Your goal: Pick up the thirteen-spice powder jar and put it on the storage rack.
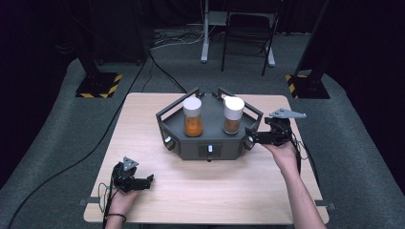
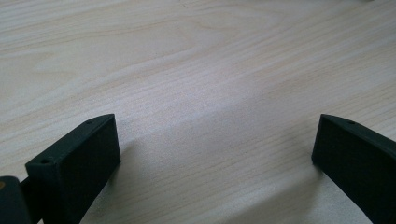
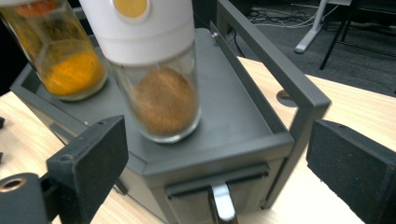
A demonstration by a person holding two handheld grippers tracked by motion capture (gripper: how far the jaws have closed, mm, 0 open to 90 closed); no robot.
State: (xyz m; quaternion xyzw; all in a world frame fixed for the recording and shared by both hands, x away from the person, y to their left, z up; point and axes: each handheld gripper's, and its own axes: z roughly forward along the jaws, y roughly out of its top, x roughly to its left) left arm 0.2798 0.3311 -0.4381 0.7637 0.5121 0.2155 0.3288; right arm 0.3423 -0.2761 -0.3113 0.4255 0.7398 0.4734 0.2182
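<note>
High view: right gripper (image 1: 251, 138) at centre right, jaws spread wide and holding nothing, just beside the rack's (image 1: 208, 149) right corner. Brown jar (image 1: 233, 115) upright on the rack, upper centre, orange jar (image 1: 193, 117) beside it on the left. Left gripper (image 1: 145, 181) at lower left on the table (image 1: 143, 119), jaws wide, holding nothing.

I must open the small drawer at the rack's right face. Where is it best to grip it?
Grip the silver pull on that drawer, probably straight on from the face's outer side. It juts out narrow and upright, so the open right gripper, already facing it, could close across it.
</note>
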